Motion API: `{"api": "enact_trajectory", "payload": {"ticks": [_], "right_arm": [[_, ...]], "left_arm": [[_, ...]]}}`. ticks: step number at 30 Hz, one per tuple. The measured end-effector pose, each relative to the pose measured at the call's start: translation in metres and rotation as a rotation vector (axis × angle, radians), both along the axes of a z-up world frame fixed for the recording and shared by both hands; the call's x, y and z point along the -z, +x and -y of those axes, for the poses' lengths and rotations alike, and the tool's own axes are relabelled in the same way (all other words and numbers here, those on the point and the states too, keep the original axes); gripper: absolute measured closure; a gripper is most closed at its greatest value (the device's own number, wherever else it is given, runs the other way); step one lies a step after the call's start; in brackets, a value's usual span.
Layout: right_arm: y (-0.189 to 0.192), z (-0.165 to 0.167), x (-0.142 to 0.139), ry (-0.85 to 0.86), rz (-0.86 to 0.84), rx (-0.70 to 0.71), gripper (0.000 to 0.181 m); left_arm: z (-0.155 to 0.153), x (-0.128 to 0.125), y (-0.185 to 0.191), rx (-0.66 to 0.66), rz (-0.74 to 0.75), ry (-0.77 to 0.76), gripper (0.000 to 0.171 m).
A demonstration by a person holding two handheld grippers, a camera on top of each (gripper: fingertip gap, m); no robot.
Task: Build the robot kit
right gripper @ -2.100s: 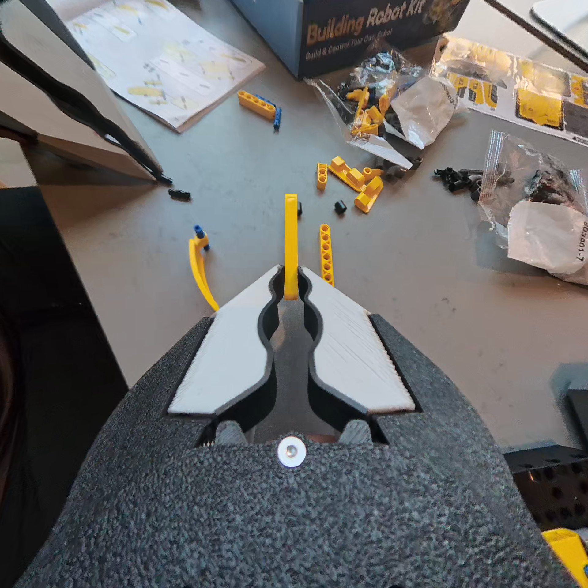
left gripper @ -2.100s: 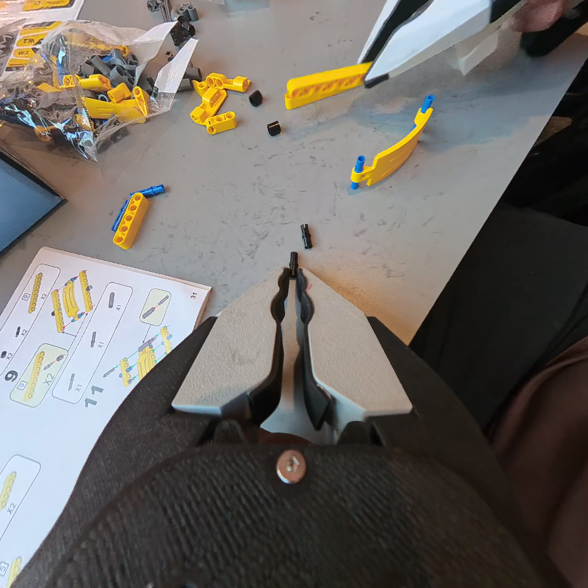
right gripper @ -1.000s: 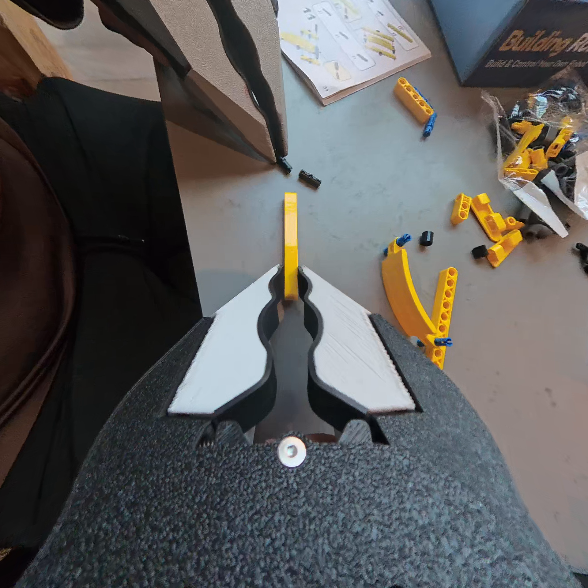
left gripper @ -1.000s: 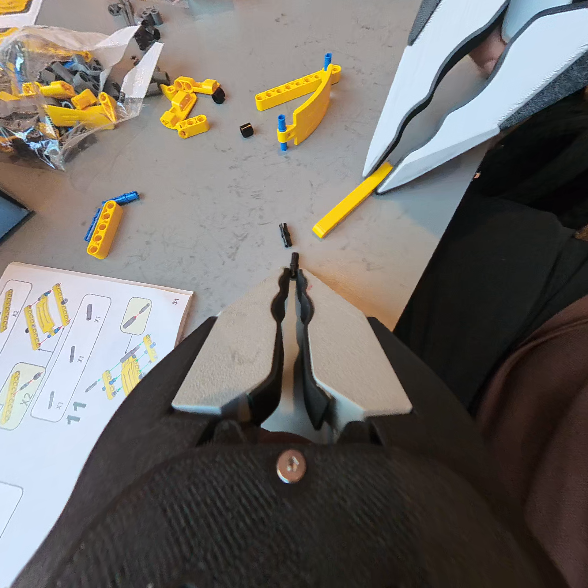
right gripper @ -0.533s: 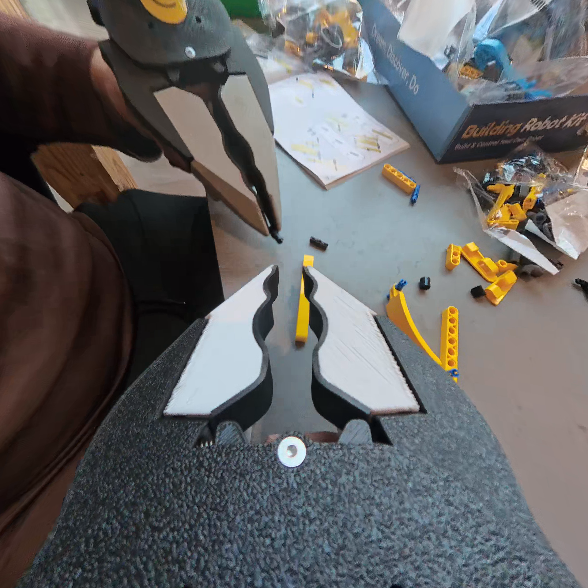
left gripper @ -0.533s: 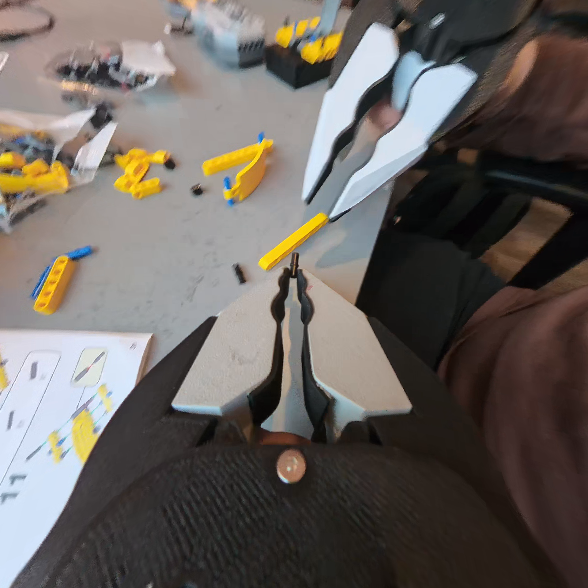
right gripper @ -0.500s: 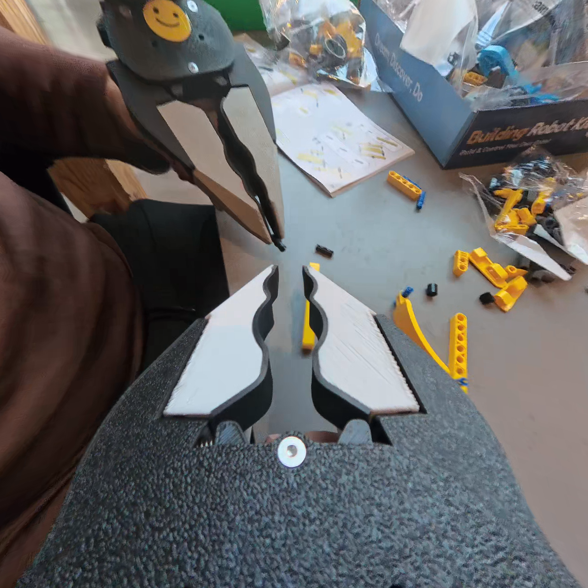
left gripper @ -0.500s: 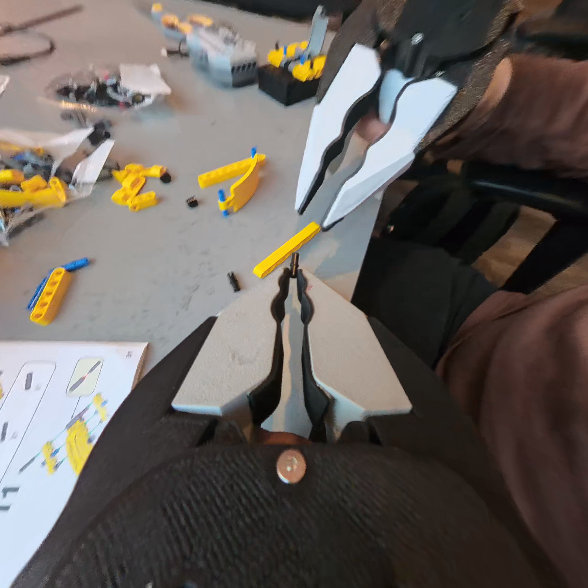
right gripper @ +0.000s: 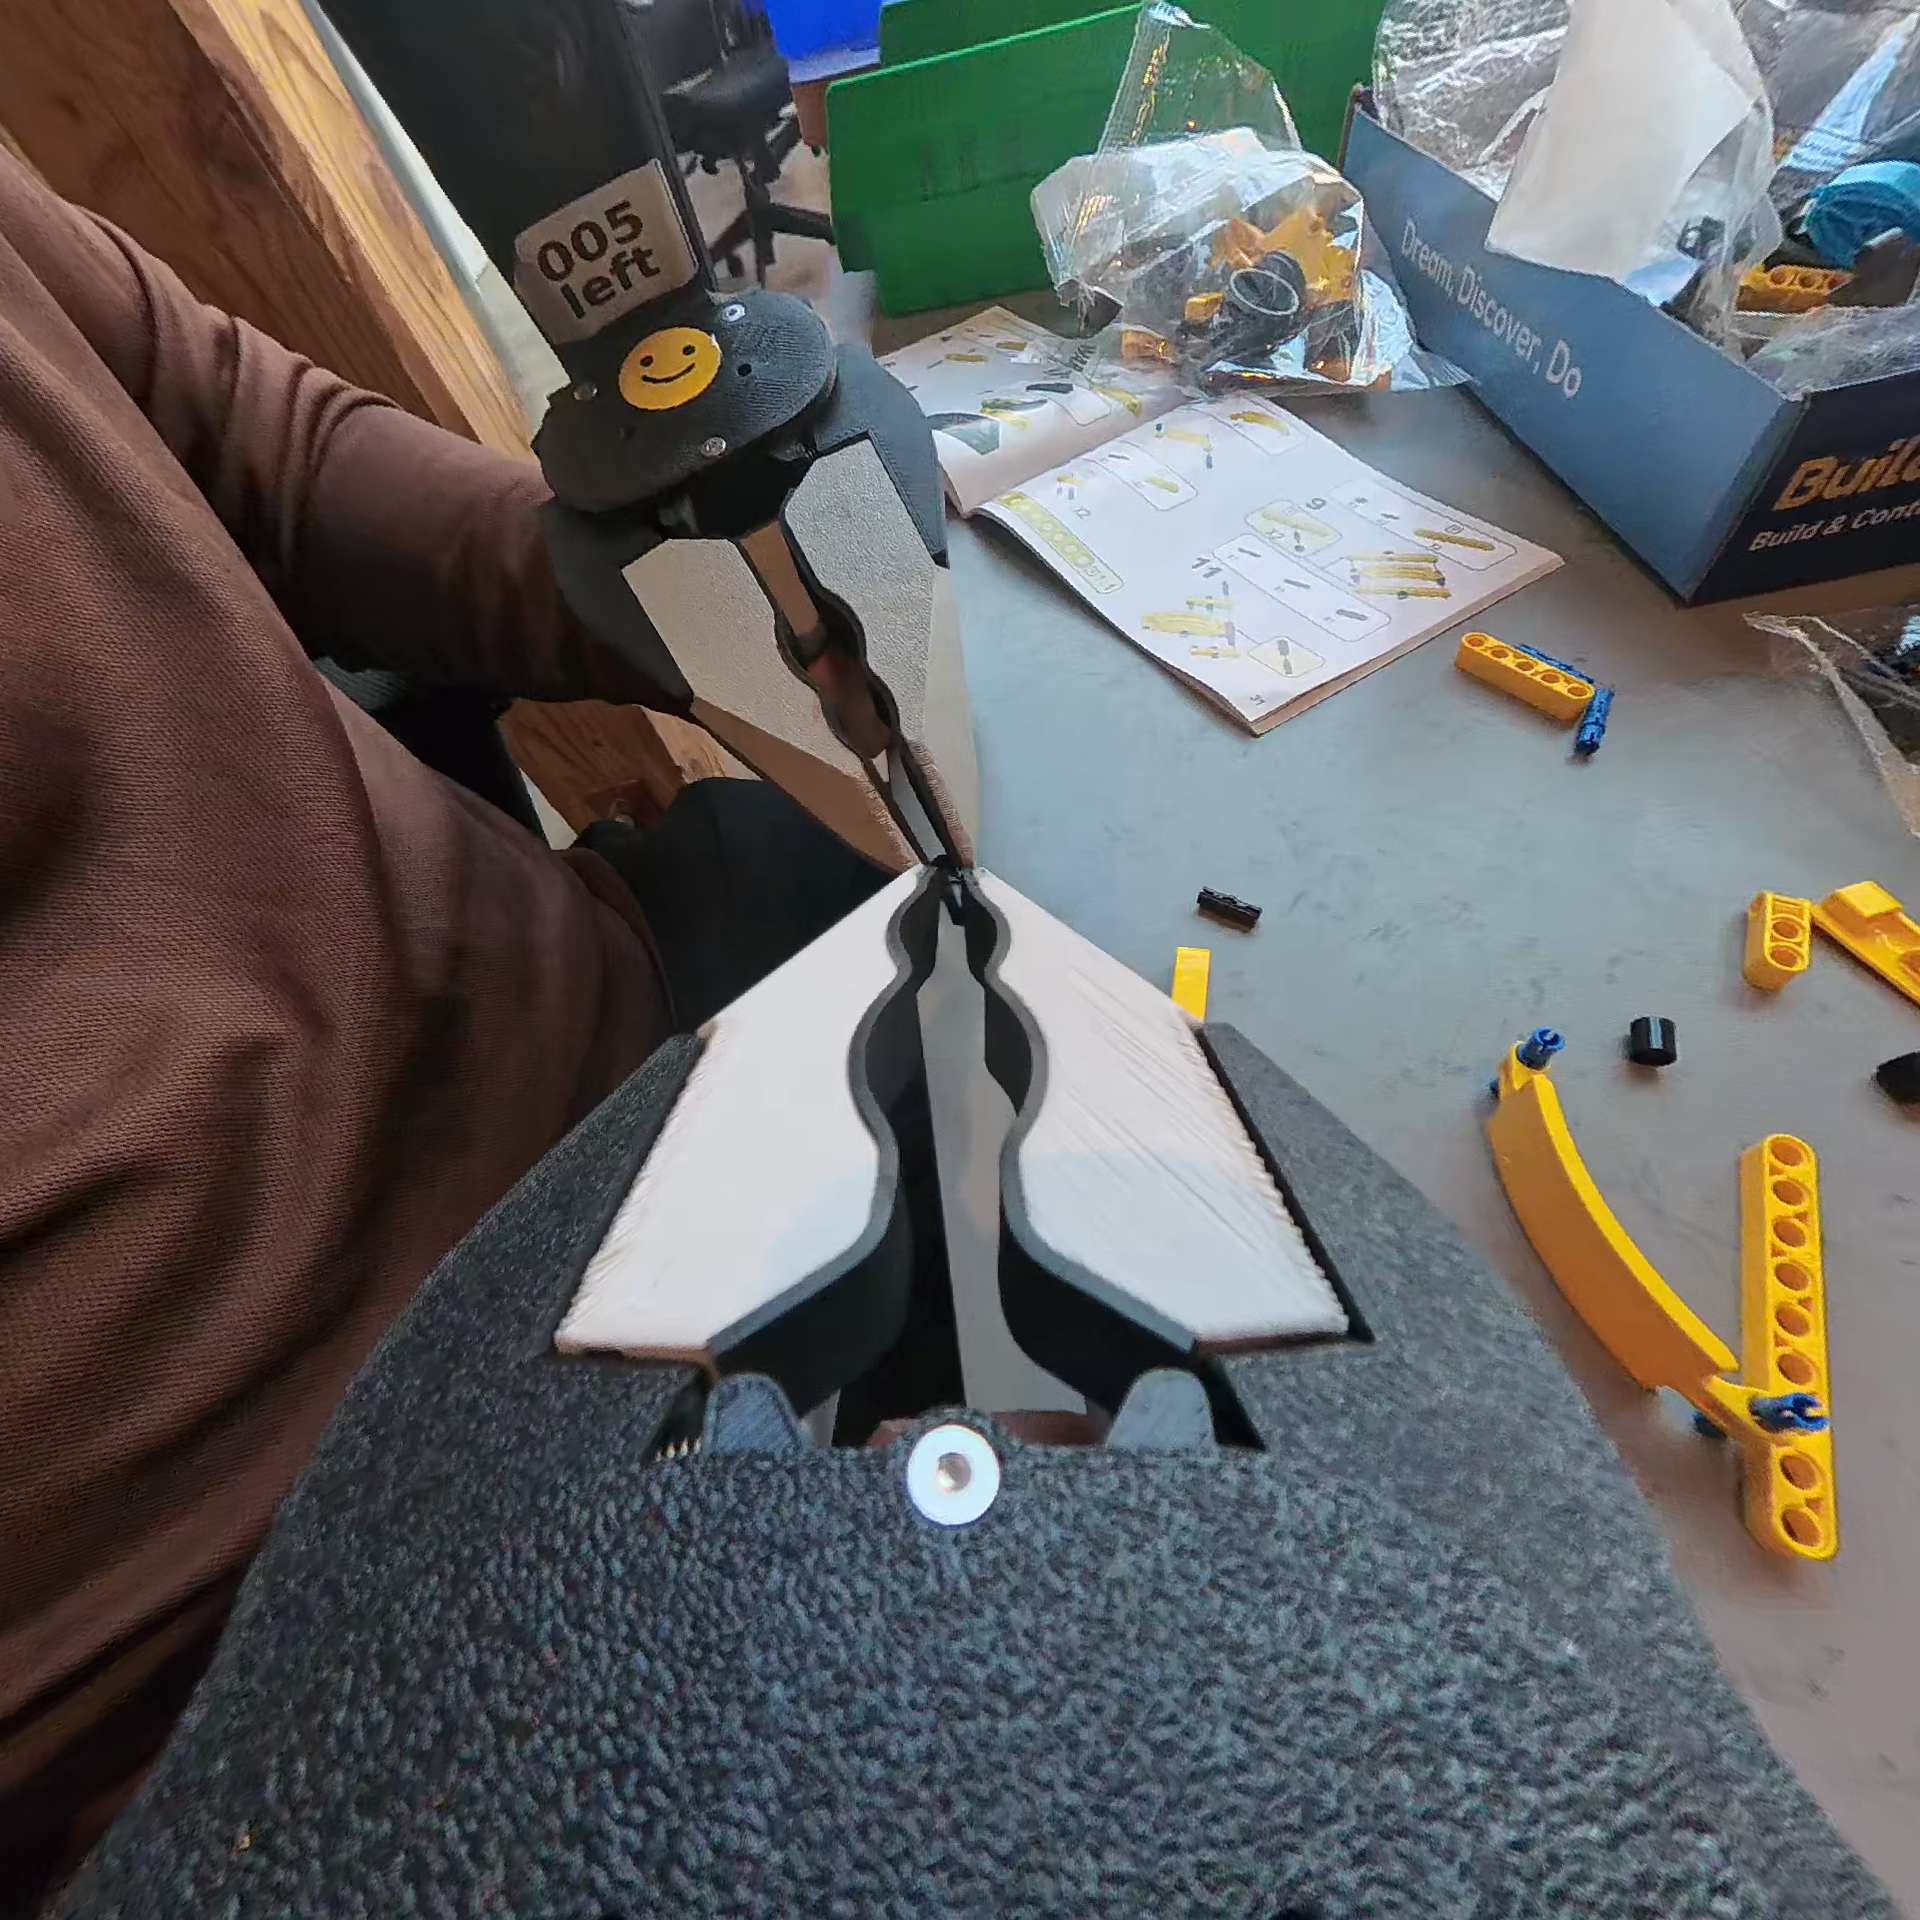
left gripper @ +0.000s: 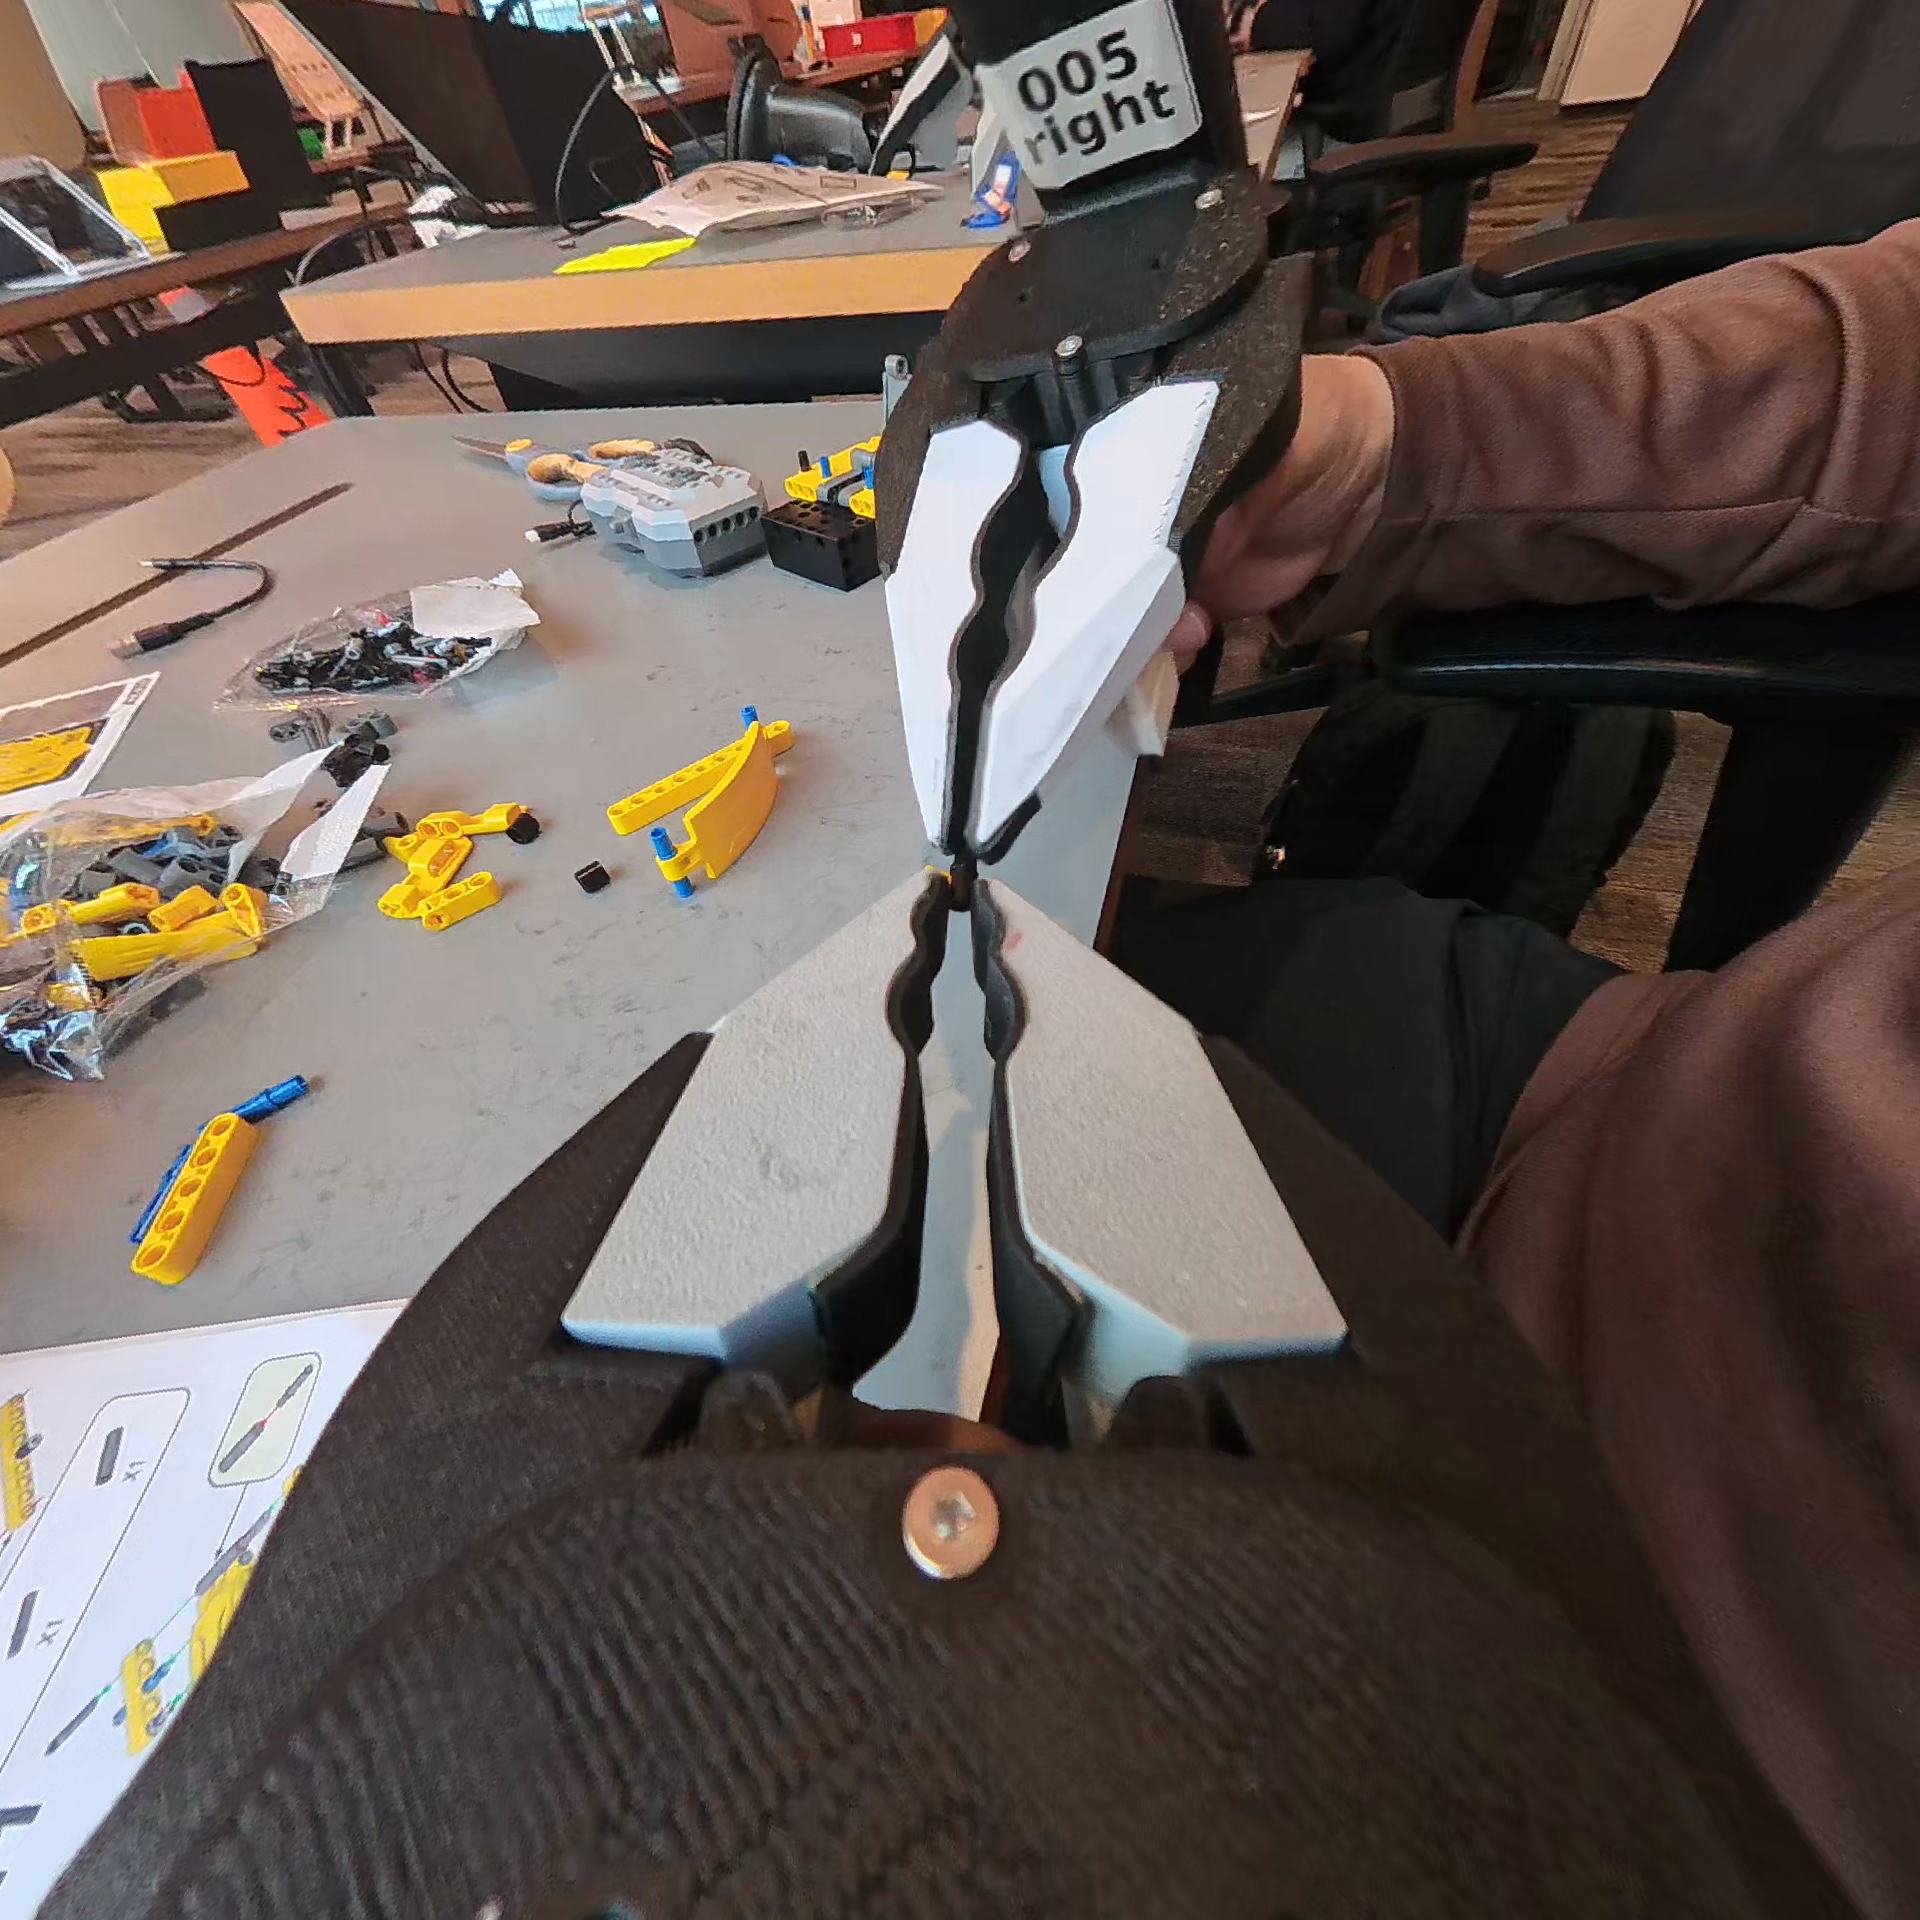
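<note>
My left gripper [left gripper: 957, 891] is shut on a small black pin [left gripper: 961, 871] that sticks out of its tips. My right gripper [right gripper: 951, 885] has come tip to tip with it above the near table edge, and its jaws are closed on the pin's other end [right gripper: 952, 902]. The right gripper [left gripper: 961, 844] hangs down from above in the left wrist view, and the left gripper [right gripper: 940, 858] does the same in the right wrist view. A long yellow beam [right gripper: 1191, 982] lies loose on the table, mostly hidden behind my right finger.
A second black pin [right gripper: 1229, 906] lies on the grey table [right gripper: 1403, 831]. Nearby are a curved yellow panel joined to a beam [right gripper: 1590, 1257], a short yellow beam with a blue pin [left gripper: 197, 1195], an open booklet [right gripper: 1247, 561], parts bags [left gripper: 135, 883] and a blue box [right gripper: 1610, 416]. Only a small space, under 4 cm, lies between the two pairs of fingers.
My right gripper opened and left the long yellow beam on the table. It then rose and closed on the pin in my left gripper, which also lifted.
</note>
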State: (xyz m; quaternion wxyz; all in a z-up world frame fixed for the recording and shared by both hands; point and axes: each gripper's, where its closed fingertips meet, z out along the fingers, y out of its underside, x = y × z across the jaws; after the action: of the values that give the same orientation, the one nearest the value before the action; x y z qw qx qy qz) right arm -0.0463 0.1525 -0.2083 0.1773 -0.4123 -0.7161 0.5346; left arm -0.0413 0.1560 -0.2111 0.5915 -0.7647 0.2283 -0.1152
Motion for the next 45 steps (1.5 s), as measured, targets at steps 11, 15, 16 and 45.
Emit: {"api": "enact_trajectory", "payload": {"ticks": [11,15,16,45], "right_arm": [[0.002,-0.004,0.003,0.015,0.000,-0.005,0.173],[0.003,-0.005,0.003,0.004,-0.003,-0.001,0.173],[0.003,-0.004,0.001,0.001,-0.009,-0.005,0.173],[-0.002,-0.023,0.011,0.028,0.034,0.064,0.177]], "left_arm": [[0.000,-0.004,0.001,-0.009,-0.002,0.043,0.171],[0.001,-0.005,0.000,-0.006,0.008,0.042,0.171],[0.001,-0.005,0.001,-0.004,0.007,0.041,0.171],[-0.007,0.004,-0.010,-0.061,0.053,-0.065,0.161]]}}
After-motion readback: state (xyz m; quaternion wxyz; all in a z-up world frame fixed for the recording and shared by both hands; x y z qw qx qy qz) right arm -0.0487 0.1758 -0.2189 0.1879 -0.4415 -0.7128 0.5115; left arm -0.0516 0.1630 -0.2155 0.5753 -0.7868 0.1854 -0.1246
